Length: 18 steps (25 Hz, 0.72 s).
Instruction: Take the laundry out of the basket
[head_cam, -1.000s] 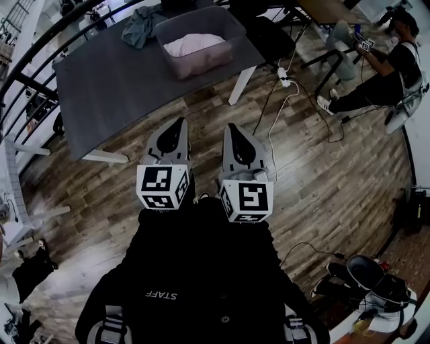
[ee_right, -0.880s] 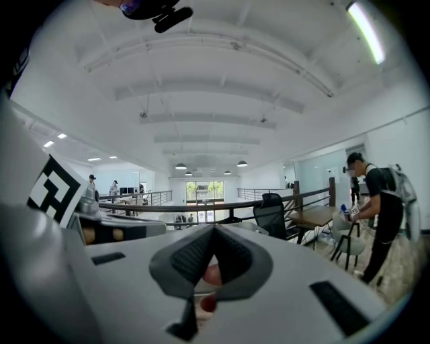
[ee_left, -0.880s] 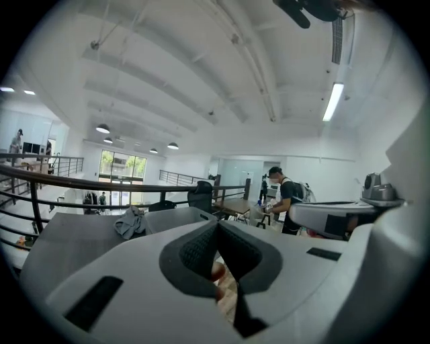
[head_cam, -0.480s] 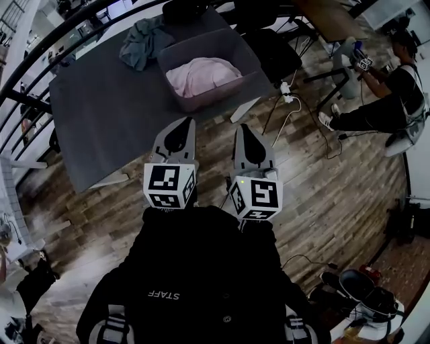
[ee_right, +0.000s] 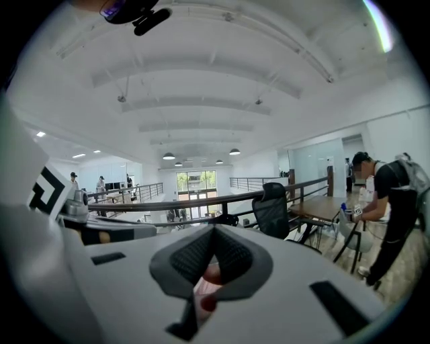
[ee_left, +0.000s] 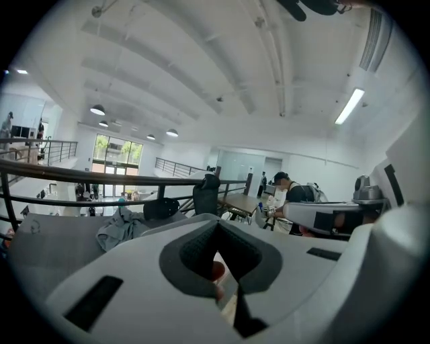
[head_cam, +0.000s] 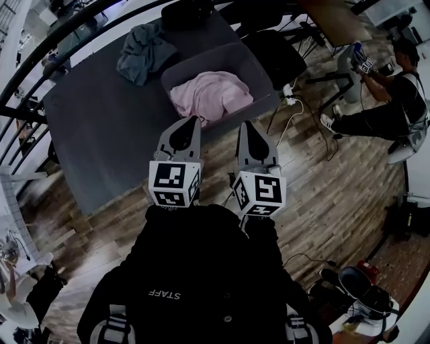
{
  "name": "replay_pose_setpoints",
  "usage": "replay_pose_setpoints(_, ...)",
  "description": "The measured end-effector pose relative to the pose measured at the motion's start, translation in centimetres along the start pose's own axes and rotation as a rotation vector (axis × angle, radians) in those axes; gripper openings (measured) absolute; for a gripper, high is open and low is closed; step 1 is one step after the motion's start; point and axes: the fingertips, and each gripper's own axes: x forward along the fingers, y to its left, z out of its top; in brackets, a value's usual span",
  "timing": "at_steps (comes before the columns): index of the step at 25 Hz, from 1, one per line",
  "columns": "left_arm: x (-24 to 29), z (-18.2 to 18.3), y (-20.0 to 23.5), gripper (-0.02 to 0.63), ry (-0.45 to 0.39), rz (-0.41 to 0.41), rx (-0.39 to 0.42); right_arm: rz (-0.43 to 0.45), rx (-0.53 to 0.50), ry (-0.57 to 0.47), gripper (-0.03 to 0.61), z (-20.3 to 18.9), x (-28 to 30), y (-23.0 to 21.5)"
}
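Observation:
On the dark grey table stands a grey basket with pink laundry heaped in it. A grey-blue garment lies crumpled on the table beyond the basket's left side; it also shows in the left gripper view as a grey garment. My left gripper and right gripper are held side by side before my chest. Both point at the basket's near wall from just short of it. Each has its jaws together with nothing held, as the left gripper and right gripper show close up.
A black office chair stands behind the basket's right end. A power strip with cables lies on the wood floor. A person sits at the far right. A black railing runs along the left. A black bag rests at the table's back.
I have come closer to the table: the basket and table have slid down the head view toward the grippers. Both grippers stay shut and level beside each other.

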Motion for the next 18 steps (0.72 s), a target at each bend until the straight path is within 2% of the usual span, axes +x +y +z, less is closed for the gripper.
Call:
replay_pose_setpoints(7, 3.8, 0.6, 1.7, 0.002, 0.037, -0.052, 0.003, -0.022, -0.006, 0.031, 0.015, 0.5, 4.2, -0.2)
replay_pose_setpoints(18, 7.5, -2.0, 2.1, 0.002, 0.141, -0.026, 0.018, -0.013, 0.052, 0.09, 0.015, -1.7, 6.7, -3.1)
